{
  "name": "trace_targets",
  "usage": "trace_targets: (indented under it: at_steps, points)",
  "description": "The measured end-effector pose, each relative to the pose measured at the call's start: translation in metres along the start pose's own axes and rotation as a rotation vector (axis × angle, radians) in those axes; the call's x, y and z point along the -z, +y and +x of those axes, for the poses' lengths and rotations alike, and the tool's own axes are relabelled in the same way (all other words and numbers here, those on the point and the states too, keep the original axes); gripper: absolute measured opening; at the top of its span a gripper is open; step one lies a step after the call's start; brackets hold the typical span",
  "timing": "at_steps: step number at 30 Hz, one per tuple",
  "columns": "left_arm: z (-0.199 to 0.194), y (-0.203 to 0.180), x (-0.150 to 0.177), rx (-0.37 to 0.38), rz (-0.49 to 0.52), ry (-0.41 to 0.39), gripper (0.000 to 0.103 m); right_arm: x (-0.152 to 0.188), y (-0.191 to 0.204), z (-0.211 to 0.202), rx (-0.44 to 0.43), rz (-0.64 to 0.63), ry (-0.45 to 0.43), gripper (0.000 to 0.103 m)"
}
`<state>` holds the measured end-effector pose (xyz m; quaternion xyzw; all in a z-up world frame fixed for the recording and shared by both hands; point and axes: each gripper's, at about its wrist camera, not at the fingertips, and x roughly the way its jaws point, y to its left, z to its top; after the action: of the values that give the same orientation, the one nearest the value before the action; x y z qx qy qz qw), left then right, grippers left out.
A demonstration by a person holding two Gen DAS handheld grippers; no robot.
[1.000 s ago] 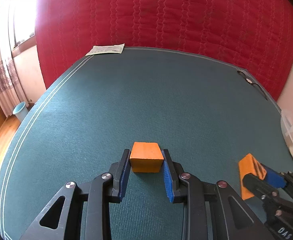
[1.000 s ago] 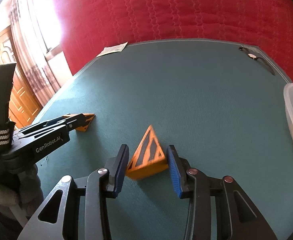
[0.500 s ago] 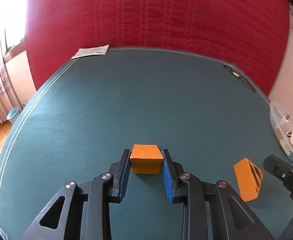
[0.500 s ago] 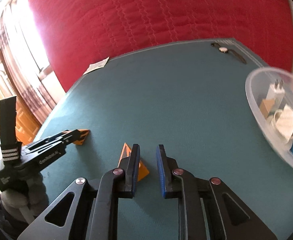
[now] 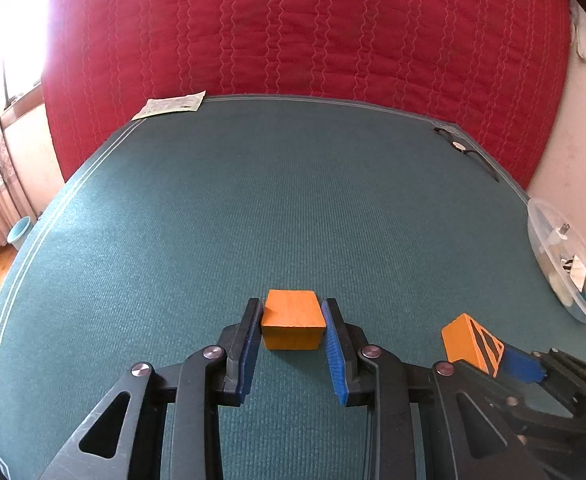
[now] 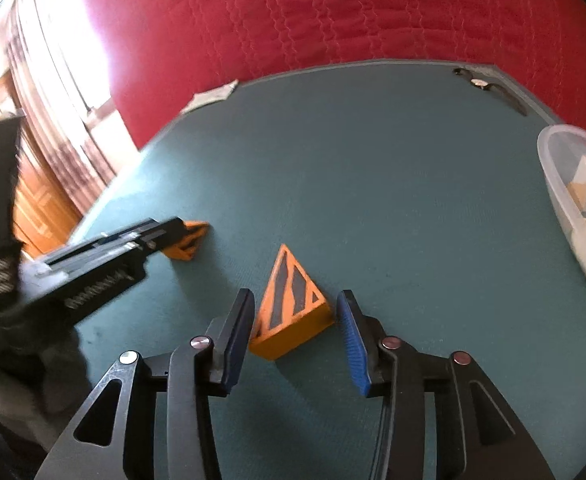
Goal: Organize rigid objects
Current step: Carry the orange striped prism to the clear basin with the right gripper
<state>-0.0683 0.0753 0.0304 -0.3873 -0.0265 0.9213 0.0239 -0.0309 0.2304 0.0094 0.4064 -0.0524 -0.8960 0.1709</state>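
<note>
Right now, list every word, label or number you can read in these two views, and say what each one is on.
Nothing can be read for certain.
White lettering on the side of the left gripper, seen from the right wrist: blurred, unreadable.
Printed sheet of paper at the far edge of the green mat: print too small to read.
Orange block and striped orange wedge: no text, only dark stripes on the wedge.

The left gripper (image 5: 293, 322) grips an orange block (image 5: 291, 323) between its fingers (image 5: 249, 344) on the green worktop (image 5: 293, 208); a striped wedge (image 5: 471, 344) lies at 3 o'clock.
</note>
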Motion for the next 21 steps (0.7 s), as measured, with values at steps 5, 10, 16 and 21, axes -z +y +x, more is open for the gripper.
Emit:
trace_targets:
  at_steps: [5, 10, 16, 21]
  points:
    - [-0.001, -0.002, 0.0, 0.003, 0.005, 0.001, 0.032, 0.001, 0.0, -0.005, 0.018, -0.012, -0.025, 0.031]
    - [-0.004, -0.006, 0.0, 0.014, 0.013, -0.001, 0.032, -0.002, -0.009, -0.018, 0.019, -0.001, -0.054, 0.031]
    - [-0.008, -0.019, -0.002, 0.03, 0.037, -0.007, 0.032, -0.005, -0.032, -0.044, 0.059, 0.028, -0.114, 0.031]
    - [-0.011, -0.035, -0.004, 0.058, 0.061, -0.007, 0.032, -0.008, -0.064, -0.07, 0.137, 0.088, -0.173, 0.031]
